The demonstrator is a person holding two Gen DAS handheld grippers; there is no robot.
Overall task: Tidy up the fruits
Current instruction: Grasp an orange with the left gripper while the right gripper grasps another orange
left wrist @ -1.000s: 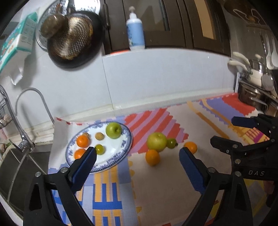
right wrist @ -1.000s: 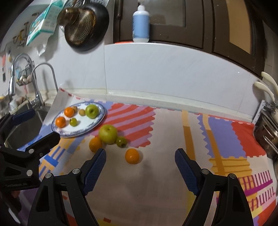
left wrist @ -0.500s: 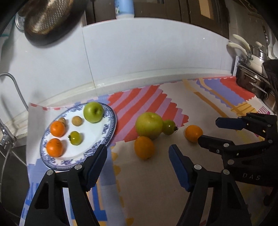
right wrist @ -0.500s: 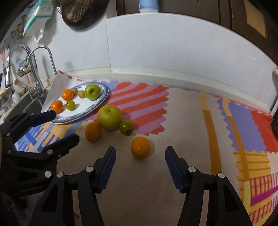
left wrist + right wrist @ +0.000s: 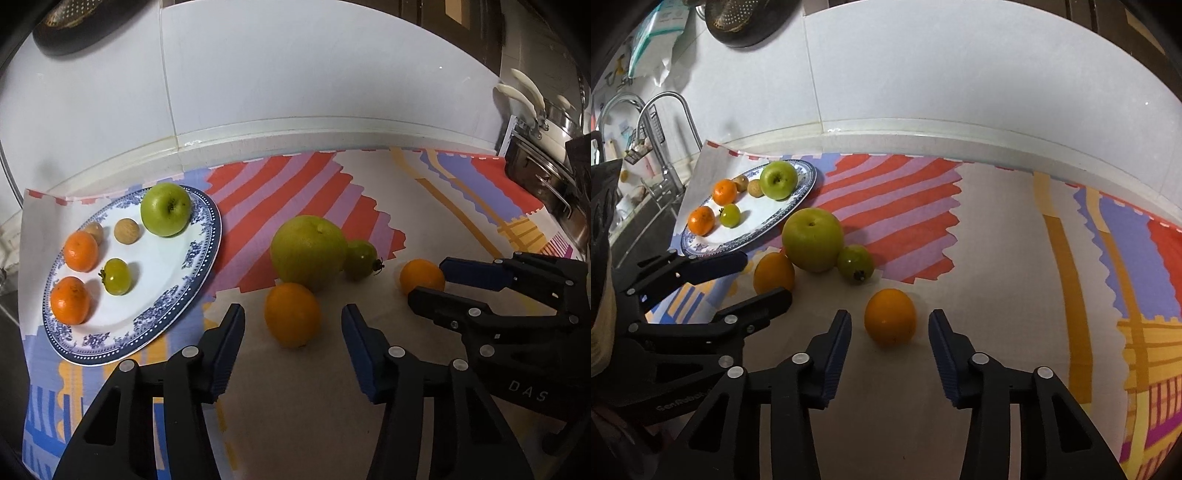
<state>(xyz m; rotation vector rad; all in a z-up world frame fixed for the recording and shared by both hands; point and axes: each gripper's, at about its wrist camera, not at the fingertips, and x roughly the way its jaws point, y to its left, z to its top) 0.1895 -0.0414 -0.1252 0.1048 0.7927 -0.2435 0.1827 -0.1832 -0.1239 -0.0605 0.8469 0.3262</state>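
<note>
Two oranges lie on the patterned mat. My left gripper reaches around the nearer orange; its jaws are closing, with a gap left on each side of the fruit. My right gripper straddles the other orange the same way, jaws closing and pads not touching. A big yellow-green fruit and a small green fruit sit just behind. The blue-rimmed plate at the left holds a green apple, two tangerines and small fruits.
The colourful mat covers the counter up to the white tiled wall. A tap and sink lie at the left past the plate. Steel pots stand at the right edge. A strainer pan hangs on the wall.
Both grippers have come down and forward toward the mat and their jaws have narrowed. Each now has an orange between its fingers. The fruits have not moved.
</note>
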